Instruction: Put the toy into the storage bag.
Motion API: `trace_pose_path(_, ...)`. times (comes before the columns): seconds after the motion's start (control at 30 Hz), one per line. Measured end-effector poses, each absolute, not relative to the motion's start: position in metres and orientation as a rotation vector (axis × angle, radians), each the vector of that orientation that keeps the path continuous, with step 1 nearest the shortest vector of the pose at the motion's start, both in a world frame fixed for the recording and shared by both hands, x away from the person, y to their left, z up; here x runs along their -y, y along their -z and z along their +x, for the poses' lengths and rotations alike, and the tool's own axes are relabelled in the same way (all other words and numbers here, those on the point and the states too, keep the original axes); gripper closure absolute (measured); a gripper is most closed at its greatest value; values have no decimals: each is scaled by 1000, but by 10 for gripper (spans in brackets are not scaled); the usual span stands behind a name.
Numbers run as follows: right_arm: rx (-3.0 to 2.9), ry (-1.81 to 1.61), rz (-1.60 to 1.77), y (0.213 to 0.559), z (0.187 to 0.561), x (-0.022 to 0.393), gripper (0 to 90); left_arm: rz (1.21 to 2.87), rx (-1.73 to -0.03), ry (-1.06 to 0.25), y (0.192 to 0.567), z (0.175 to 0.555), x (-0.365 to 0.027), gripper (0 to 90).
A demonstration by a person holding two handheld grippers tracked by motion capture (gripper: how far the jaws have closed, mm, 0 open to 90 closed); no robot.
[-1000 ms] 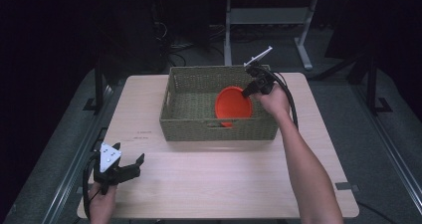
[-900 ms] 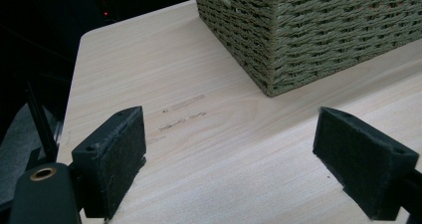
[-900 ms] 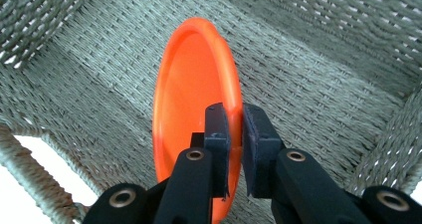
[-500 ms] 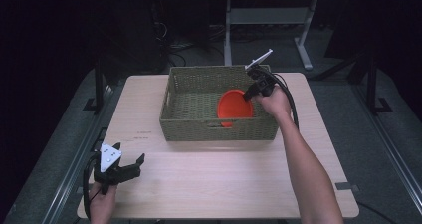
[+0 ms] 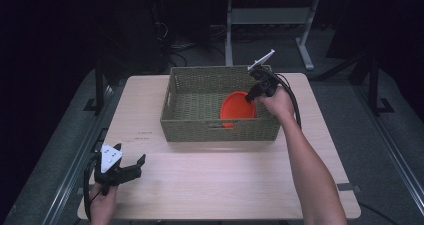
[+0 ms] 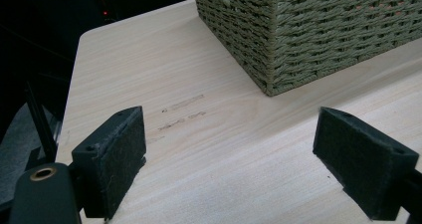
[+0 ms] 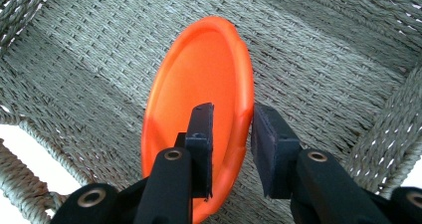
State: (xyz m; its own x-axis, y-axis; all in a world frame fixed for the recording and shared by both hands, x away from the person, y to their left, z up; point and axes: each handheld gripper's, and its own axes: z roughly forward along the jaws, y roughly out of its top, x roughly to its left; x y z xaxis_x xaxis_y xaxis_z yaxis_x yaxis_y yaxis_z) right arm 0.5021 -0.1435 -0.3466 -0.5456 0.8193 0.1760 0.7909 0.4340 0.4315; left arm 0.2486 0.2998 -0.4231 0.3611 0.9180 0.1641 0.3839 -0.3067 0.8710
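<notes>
Holding now: the right gripper (image 7: 231, 134) pinches the rim of the orange plate (image 7: 199, 109), one jaw on each face.
Plate place: inside the woven basket (image 5: 220, 127), tilted on edge, at the right part near the front wall.
Left gripper (image 6: 229, 164): jaws wide apart, nothing between them, low over the surface (image 5: 225, 185), well apart from the basket.
Step, as I judge: laying the plate into the basket.
Doing it well: lower slowly until the plate lies on the basket floor, then release.
Risk: early release may let it roll.

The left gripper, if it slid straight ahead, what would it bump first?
Probably the woven basket. The left gripper is open over bare table, pointing toward the basket's near corner, though its exact line is hard to judge.
</notes>
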Motion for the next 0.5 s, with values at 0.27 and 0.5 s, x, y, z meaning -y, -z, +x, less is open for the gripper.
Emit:
trace_pose_path(0.27, -2611, -715, 1471, 347, 502, 147, 715, 1861, -1136, -885, 423, 249, -300, 128)
trace_pose_path(0.5, -2625, -791, 1466, 345, 501, 146, 679, 1863, -1138, -884, 423, 248, -301, 129)
